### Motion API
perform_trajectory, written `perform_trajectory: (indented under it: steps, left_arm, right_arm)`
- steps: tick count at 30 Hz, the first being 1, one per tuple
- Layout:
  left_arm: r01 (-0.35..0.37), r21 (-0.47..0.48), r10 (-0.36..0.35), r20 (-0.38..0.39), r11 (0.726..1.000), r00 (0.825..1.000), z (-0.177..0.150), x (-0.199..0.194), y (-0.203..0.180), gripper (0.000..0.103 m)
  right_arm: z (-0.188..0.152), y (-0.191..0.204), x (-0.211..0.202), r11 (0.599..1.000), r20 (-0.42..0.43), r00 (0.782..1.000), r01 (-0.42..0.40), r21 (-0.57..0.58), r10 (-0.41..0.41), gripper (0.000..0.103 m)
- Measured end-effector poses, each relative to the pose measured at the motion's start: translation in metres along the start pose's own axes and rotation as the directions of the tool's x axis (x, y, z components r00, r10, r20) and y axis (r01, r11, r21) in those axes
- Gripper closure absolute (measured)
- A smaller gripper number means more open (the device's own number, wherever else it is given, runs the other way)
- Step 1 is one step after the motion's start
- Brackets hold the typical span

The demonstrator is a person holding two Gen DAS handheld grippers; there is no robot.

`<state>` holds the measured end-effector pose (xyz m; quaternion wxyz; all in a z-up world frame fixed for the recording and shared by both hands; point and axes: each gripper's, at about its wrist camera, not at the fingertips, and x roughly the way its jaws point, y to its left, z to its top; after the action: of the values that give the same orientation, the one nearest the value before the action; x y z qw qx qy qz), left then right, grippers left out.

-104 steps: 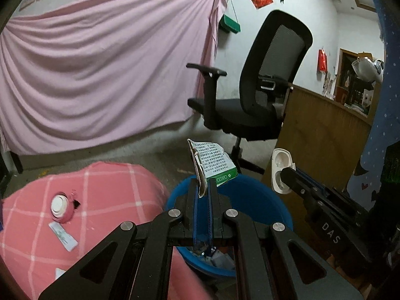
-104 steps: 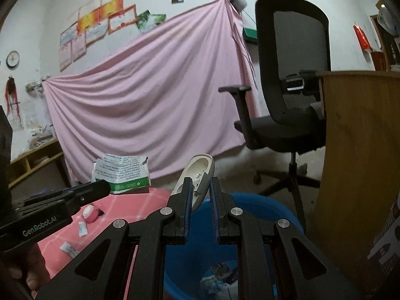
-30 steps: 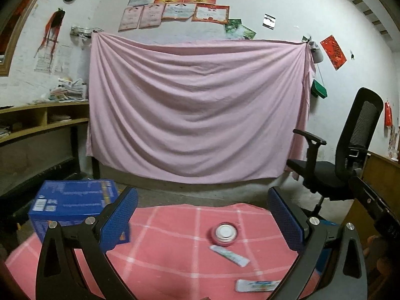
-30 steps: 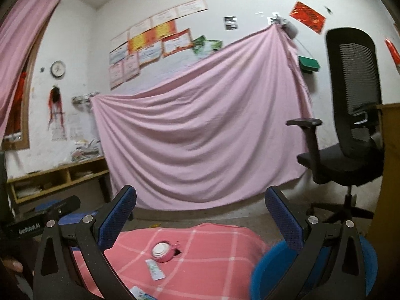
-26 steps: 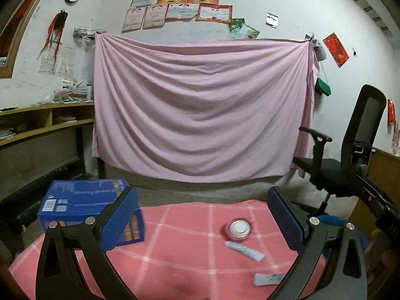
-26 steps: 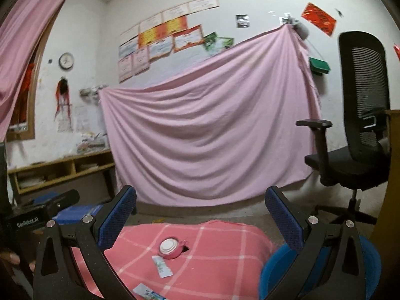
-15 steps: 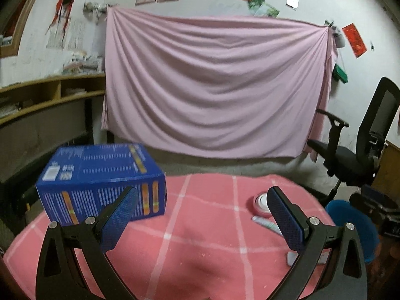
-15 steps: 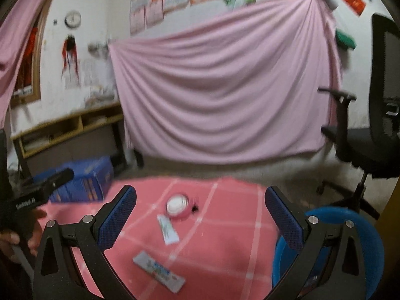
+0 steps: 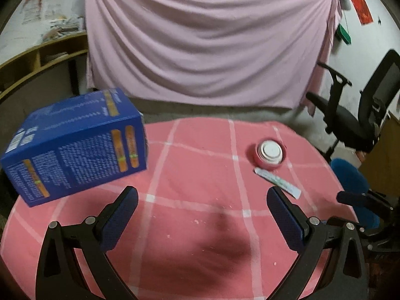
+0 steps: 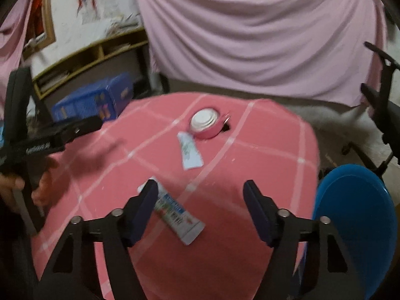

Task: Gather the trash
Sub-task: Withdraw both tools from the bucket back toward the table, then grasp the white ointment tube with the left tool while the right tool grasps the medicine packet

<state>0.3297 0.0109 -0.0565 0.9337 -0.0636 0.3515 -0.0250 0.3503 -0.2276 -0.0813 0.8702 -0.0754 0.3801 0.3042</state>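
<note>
Pink checked cloth (image 9: pixel 200 165) covers the round table, white lines crossing it in a wide grid, and the trash still on it lies toward its right half. Over the near edge the left gripper (image 9: pixel 202 218) hangs with its blue-padded fingers (image 9: pixel 120 218) spread wide and nothing between them; a dark shadow sits on the cloth below it. At the table's left edge stands a large blue cardboard box (image 9: pixel 75 147) printed with white text and orange stripes, tilted as the left view shows it. Toward the far right of the cloth rests a small round pink container with a white lid (image 9: pixel 269 153), and just in front of it, close but whether touching I cannot tell, lies a flat white tube with pale green print (image 10: pixel 189 150). Nearer the right gripper (image 10: pixel 200 201), whose fingers are also held wide and empty, lies a second white tube with blue and red print (image 10: pixel 175 212); its far end is hidden behind the left-hand finger (image 10: pixel 143 208), and the rest of the tube sits in the gap between the two. Off the table's right side, lower down, stands a blue plastic bin (image 10: pixel 355 222), its inside not visible from here. Behind everything a pink sheet (image 9: pixel 207 40) hangs across the wall, a black mesh office chair (image 9: pixel 362 110) sits to the right, and wooden shelves (image 10: pixel 92 57) run along the left wall.
</note>
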Motion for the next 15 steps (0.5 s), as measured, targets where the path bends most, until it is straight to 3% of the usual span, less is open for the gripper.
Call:
perform_trajectory:
  steps: [4, 10, 13, 15]
  left_arm:
    - [0.003, 0.028, -0.001, -0.069, 1.000, 0.998, -0.001, 0.012, -0.005, 0.003]
    - [0.020, 0.046, -0.015, -0.110, 0.999, 0.994, 0.000, 0.015, -0.009, 0.003]
    - [0.033, 0.056, -0.026, -0.122, 0.998, 0.992, 0.001, 0.020, -0.013, 0.003]
    - [0.043, 0.066, -0.034, -0.131, 0.997, 0.991, 0.000, 0.022, -0.018, 0.005]
  right_arm:
    - [-0.004, 0.006, 0.005, 0.998, -0.048, 0.998, -0.039, -0.039, 0.037, 0.046]
    - [-0.012, 0.016, 0.010, 0.994, -0.101, 0.994, -0.046, -0.099, 0.036, 0.057]
    - [-0.015, 0.015, 0.007, 0.994, -0.103, 0.994, -0.040, -0.106, 0.029, 0.070]
    - [-0.015, 0.013, 0.005, 0.994, -0.102, 0.995, -0.029, -0.103, 0.018, 0.085]
